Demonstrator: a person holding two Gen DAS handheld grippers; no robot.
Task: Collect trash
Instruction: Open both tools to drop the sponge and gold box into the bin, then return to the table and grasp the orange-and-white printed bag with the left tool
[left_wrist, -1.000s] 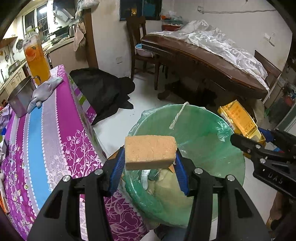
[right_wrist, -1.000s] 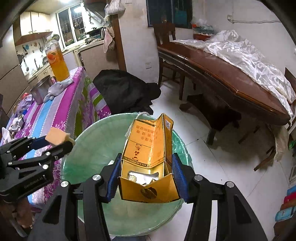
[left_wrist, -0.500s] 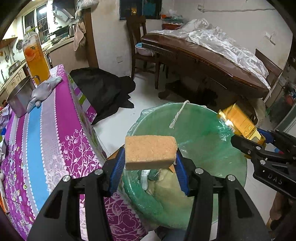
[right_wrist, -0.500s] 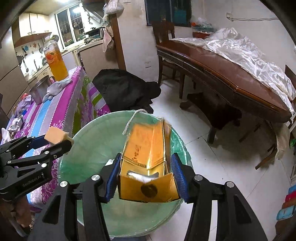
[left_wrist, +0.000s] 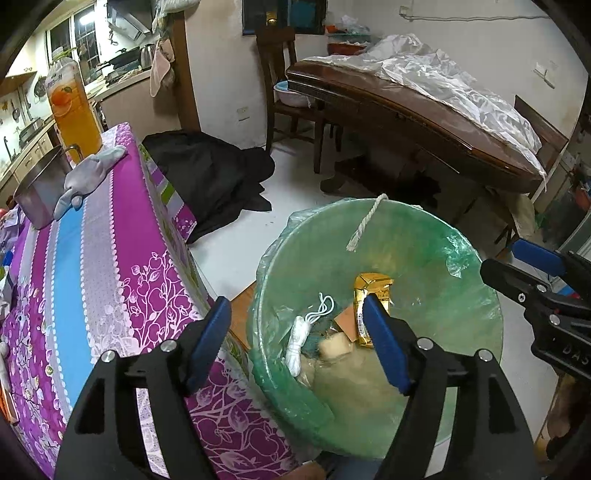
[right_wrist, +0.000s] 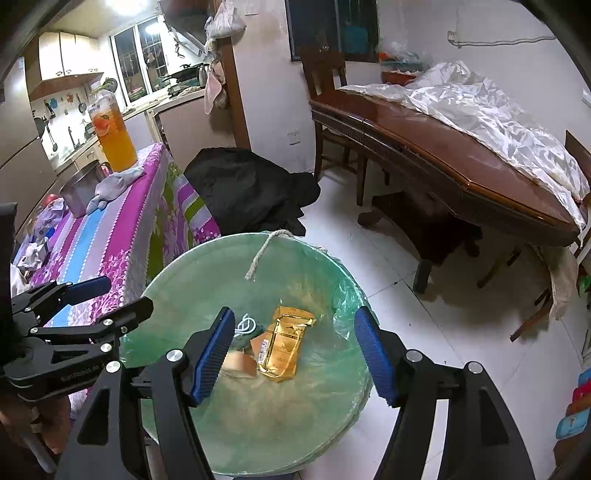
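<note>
To the left of both tools, a table under a purple floral tablecloth (left_wrist: 110, 266) is seen, its long edge running just beside the bin's near-left rim; little room is left on that side. At its far end a steel pot (left_wrist: 40, 192), a grey cloth (left_wrist: 88, 173) and a juice jug (left_wrist: 74, 114) are standing.

The left gripper (left_wrist: 295, 339) is being held wide apart, nothing between its blue pads, with one finger over the tablecloth edge and the other over the bin's mouth.

Directly ahead and below, the green-lined trash bin (right_wrist: 314, 266) is standing open. Inside it a gold cigarette carton (right_wrist: 284, 343) is lying flat, with a tan sponge block (left_wrist: 334, 347), a white cord bundle (left_wrist: 299, 336) and a rope end (right_wrist: 264, 254) draped over the far rim.

The right gripper (right_wrist: 295, 354) is likewise being held fully spread and empty above the bin.

To the right, bare white floor (right_wrist: 424, 325) is lying open up to a dark wooden dining table (right_wrist: 461, 162) covered with plastic sheeting (right_wrist: 491, 122).
</note>
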